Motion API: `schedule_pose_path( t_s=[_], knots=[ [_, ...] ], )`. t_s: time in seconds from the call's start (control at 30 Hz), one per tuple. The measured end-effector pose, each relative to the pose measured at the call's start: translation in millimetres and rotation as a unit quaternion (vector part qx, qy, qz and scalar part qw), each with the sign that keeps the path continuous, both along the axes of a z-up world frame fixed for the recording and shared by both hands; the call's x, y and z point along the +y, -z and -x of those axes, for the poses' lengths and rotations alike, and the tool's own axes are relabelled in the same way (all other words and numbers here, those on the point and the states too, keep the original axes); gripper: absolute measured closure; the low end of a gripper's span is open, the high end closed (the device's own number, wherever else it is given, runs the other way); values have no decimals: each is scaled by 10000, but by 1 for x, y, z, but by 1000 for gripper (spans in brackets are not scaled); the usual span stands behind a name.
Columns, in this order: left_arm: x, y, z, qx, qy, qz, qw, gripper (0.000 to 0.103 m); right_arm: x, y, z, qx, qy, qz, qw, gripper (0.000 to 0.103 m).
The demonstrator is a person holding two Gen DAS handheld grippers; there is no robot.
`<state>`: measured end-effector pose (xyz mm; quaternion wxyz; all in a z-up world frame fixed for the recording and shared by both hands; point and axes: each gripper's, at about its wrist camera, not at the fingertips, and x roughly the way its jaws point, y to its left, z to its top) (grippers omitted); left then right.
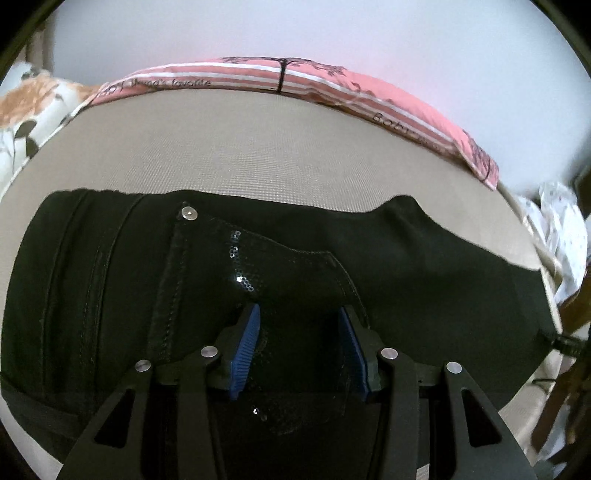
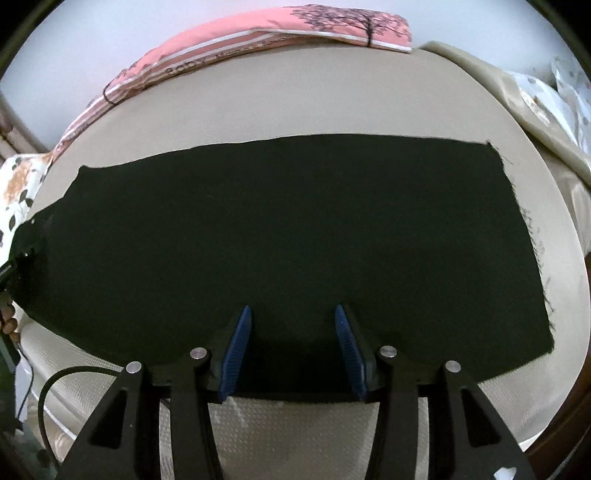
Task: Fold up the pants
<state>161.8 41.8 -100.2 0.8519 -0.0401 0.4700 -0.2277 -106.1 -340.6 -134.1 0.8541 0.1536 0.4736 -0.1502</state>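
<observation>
Black pants (image 1: 258, 266) lie flat on a beige mattress (image 1: 258, 155). The left wrist view shows their waist end, with a metal rivet (image 1: 188, 213) and a sequined back pocket (image 1: 258, 266). My left gripper (image 1: 299, 314) is open, its blue pads over the pocket area. In the right wrist view the pants' legs (image 2: 295, 229) stretch across the mattress (image 2: 295, 103), with the frayed hem (image 2: 532, 236) at the right. My right gripper (image 2: 293, 312) is open over the near edge of the legs, holding nothing.
A pink striped pillow (image 1: 332, 88) lies along the far edge of the mattress, also in the right wrist view (image 2: 258, 33). Floral bedding (image 1: 26, 110) is at the left. White cloth (image 1: 561, 236) and a wooden frame (image 1: 569, 369) are at the right. A cable (image 2: 48, 384) hangs at the near left.
</observation>
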Motion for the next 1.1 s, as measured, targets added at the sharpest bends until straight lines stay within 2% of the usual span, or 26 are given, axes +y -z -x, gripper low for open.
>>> schedule_pose_path(
  t_s=[0.1,0.2,0.3,0.47,0.57,0.63,0.83,1.1],
  knots=[
    [-4,-7,3,19,-164,-178,9997,57,-16,-7,10,-114,74,-299,9995,56],
    [-12,-13,10,-3,-164,-343,9993,56,-48,-16,27,-535,185,-892,9944,56],
    [-25,-19,21,-67,10,-392,9992,56,-101,-19,53,-884,484,-1536,9830,56],
    [-63,-19,37,-39,419,-475,9980,56,-180,-12,90,-975,1069,-1838,9723,54],
    [-85,-13,44,47,638,-568,9963,56,-212,-2,105,-1046,1177,-2185,9631,54],
    [-101,-8,50,103,786,-633,9948,56,-229,5,109,-1088,1134,-2391,9582,54],
    [-133,0,64,212,1089,-782,9907,55,-246,21,104,-910,807,-2581,9584,59],
    [-151,7,71,150,1135,-981,9886,50,-241,29,89,-1074,22,-2716,9564,62]
  ],
)
